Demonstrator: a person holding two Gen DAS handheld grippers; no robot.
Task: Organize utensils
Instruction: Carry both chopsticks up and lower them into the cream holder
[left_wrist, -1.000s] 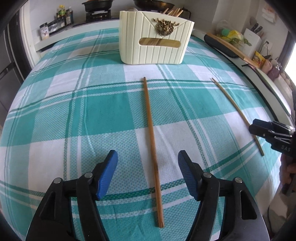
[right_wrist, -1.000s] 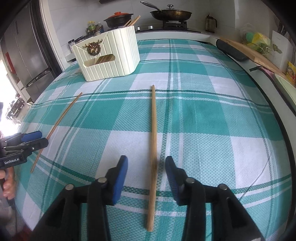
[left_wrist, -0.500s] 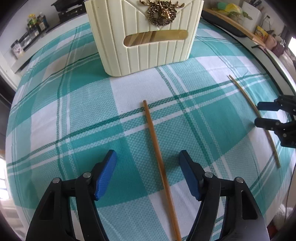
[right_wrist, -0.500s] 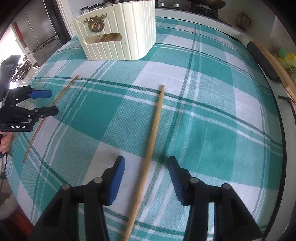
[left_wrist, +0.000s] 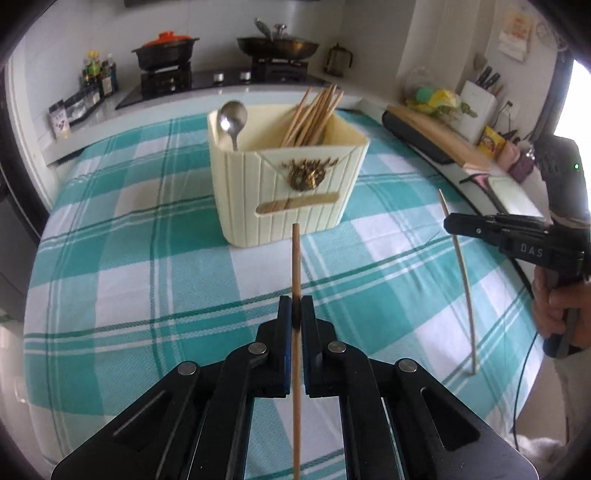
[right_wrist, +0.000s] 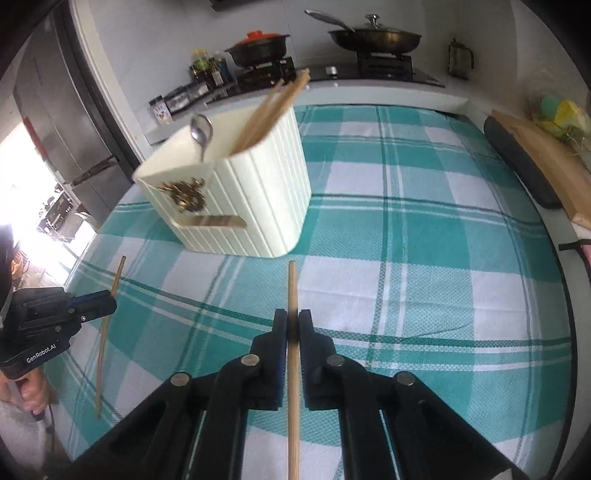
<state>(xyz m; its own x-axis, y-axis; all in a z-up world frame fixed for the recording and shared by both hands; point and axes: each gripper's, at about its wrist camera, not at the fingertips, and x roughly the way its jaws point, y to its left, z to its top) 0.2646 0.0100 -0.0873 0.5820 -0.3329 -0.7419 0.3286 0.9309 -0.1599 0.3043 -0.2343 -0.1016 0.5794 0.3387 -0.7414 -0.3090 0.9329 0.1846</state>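
My left gripper is shut on a wooden chopstick and holds it above the cloth, tip pointing at the cream utensil holder. The holder contains several chopsticks and a metal spoon. My right gripper is shut on a second chopstick, also lifted, right of the holder. The right gripper also shows in the left wrist view with its chopstick. The left gripper shows in the right wrist view with its chopstick.
A teal and white checked tablecloth covers the table. Behind it runs a counter with a stove, a pot, a pan and bottles. A cutting board and knife block stand at the right. A fridge is at the left.
Both grippers have closed on their chopsticks and lifted them off the cloth. Both views have tilted up, so the holder's open top and contents show.
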